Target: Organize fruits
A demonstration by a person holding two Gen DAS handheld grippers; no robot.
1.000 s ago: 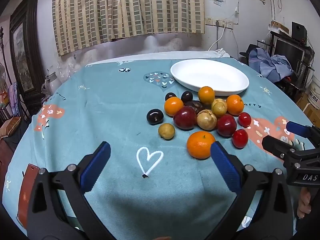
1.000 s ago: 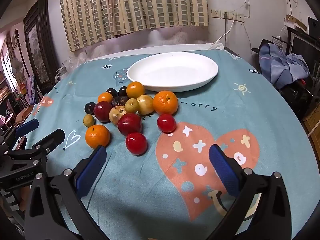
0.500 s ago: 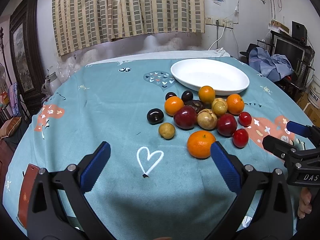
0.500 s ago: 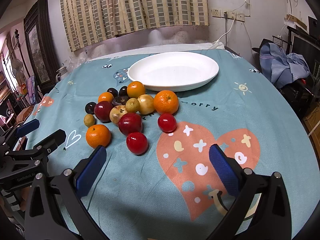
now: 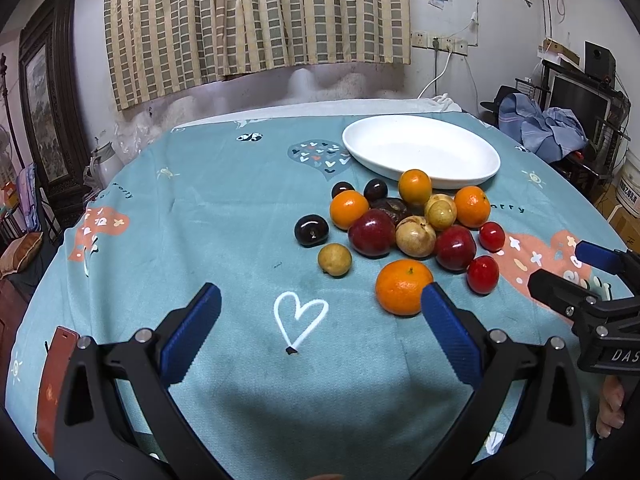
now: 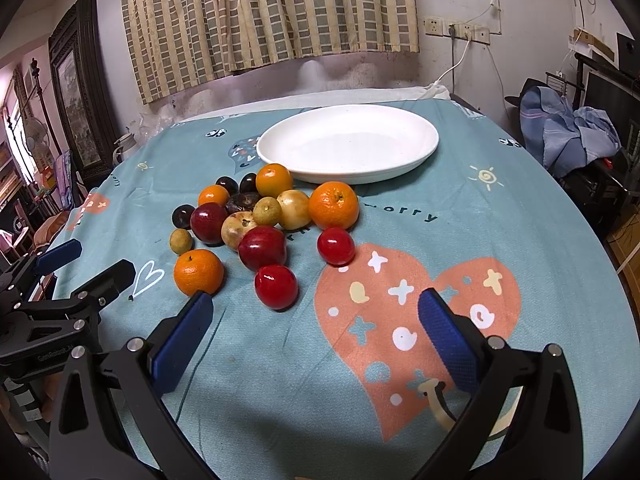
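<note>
A pile of fruit lies on the teal tablecloth: oranges, red plums, dark plums and yellow-brown fruits. An empty white oval plate sits just behind the pile; it also shows in the right wrist view. My left gripper is open and empty, low over the cloth in front of the pile. My right gripper is open and empty, just in front of a red plum and an orange.
The round table drops off on all sides. A dark framed picture and clutter stand at the left. A chair with blue clothes and shelves stand at the right. A curtained wall is behind.
Both grippers have crept slightly toward the fruit pile. The fruit and plate have not moved, and both grippers stay open.
</note>
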